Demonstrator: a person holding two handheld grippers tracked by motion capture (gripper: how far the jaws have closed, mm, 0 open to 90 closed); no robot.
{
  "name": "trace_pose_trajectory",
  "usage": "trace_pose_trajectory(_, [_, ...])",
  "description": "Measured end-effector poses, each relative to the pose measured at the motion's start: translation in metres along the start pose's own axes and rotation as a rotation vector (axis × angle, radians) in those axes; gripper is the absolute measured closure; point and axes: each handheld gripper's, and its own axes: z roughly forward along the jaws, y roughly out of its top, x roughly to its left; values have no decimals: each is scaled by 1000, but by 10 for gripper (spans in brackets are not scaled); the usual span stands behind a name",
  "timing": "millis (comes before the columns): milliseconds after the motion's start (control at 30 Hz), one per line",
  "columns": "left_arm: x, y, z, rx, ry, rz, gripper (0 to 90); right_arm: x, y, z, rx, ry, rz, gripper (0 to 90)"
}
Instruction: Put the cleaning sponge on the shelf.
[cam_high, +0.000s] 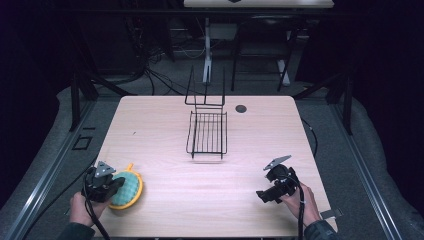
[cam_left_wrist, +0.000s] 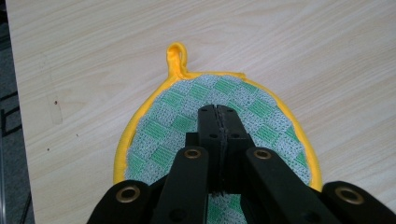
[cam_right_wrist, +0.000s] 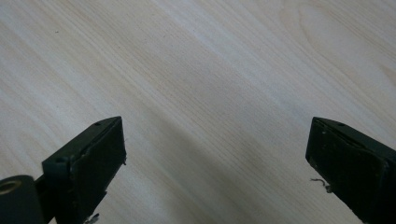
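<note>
1. The round green checked cloth pot holder with a yellow rim (cam_high: 127, 189) lies at lower left of the wooden table (cam_high: 165, 135).
2. The left gripper (cam_left_wrist: 218, 110) is squeezed tight, over the pot holder; I cannot tell if it pinches it.
3. The right gripper (cam_right_wrist: 217, 154) is wide open, holding nothing.
4. Next is probably lifting the holder, maybe toward the black wire rack (cam_high: 207, 133) in the middle.

Round green-checked potholder (cam_left_wrist: 187, 112), yellow trim and loop, flat near table's front-left corner

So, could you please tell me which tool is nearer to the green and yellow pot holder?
The left tool. It sits directly over the pot holder, jaws shut together. The right tool is far across the table, jaws open over bare wood.
</note>
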Motion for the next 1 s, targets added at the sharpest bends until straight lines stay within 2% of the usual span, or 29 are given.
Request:
trace_pose_trajectory(300, [-1, 9, -6, -25, -2, 9, 898, -1, -1, 0, -1, -7, 10, 43])
trace_pose_trajectory(467, [-2, 16, -9, -41, -9, 1, 898, 0, -1, 0, -1, -8, 9, 46])
trace_pose_trajectory(567, [-4, 23, -13, -62, -12, 15, 898, 0, -1, 0, 4, -3, 10, 47])
trace_pose_trajectory(867, [-6, 32, -15, -82, -21, 9, 898, 1, -1, 0, 5, -10, 13, 48])
trace_pose_trajectory(900, [-7, 35, -17, -89, -24, 14, 898, 2, 0, 0, 5, -14, -2, 48])
trace_pose_trajectory(1000, [-10, 41, -18, -100, -26, 20, 898, 3, 0, 0, 5, -14, -6, 48])
